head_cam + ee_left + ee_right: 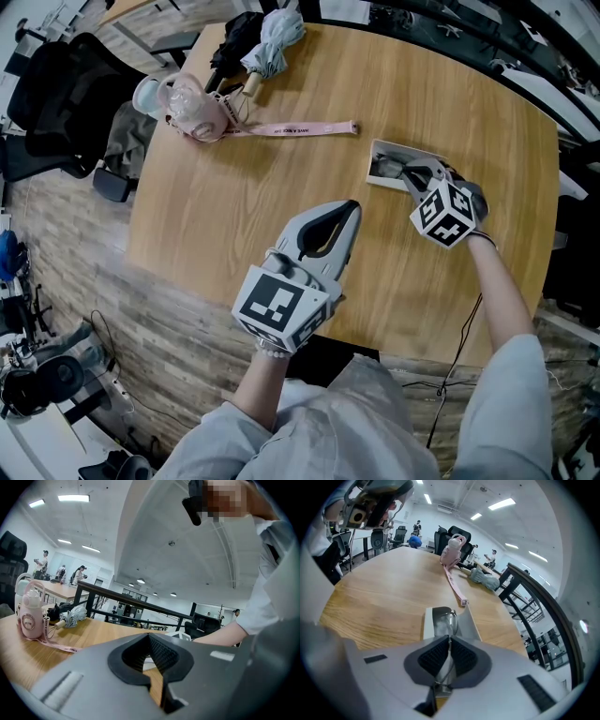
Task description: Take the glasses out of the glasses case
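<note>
The white glasses case [380,156] lies open on the round wooden table [234,197], right of centre. In the right gripper view its lid [470,623] stands up beside a clear lens of the glasses [444,619]. My right gripper [412,175] reaches into the case, and its jaws [450,641] are shut on the thin frame of the glasses. My left gripper [349,208] hovers over bare wood a little to the left of the case, shut with nothing in it [149,637]. From there the case [180,633] shows just beyond its tips.
A pink bottle [192,108] with a long pink strap [300,128] lies at the table's far left. A folded grey umbrella [272,42] and a black bag [234,37] sit behind it. A black chair [56,94] stands off the left edge.
</note>
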`<state>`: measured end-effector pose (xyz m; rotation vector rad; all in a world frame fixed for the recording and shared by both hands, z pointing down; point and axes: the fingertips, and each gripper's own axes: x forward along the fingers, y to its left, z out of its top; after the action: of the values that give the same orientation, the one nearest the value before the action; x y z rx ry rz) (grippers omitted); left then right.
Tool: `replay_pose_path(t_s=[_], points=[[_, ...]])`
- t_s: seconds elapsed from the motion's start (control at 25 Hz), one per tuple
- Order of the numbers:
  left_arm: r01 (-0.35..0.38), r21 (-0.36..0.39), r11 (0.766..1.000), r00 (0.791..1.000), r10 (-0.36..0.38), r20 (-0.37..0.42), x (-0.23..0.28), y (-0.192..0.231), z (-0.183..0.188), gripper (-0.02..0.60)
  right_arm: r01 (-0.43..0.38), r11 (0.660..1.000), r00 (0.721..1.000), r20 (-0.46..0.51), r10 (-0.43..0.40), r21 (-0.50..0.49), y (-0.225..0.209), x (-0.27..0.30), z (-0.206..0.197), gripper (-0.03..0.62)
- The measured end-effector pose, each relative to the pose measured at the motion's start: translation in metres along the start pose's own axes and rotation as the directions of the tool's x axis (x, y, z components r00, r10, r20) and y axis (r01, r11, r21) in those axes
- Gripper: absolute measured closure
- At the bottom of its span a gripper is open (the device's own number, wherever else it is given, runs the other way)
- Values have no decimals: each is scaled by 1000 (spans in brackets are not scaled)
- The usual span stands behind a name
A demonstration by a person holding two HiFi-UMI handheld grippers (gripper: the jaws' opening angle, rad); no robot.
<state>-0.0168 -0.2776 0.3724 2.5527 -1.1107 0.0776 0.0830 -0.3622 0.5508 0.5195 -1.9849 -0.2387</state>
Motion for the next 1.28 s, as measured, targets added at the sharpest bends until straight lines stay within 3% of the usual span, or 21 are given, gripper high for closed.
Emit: replay_pose_path(t_s=[0.44,1.28], points=[[2,3,1000,1000,-2,16,-4,-2,10,578,26,998,1000,-6,-26,-59,-6,-10,10,580],[51,41,998,997,-53,48,-7,-27,34,578,95,995,995,-14,-95,-34,-15,-61,4,582]])
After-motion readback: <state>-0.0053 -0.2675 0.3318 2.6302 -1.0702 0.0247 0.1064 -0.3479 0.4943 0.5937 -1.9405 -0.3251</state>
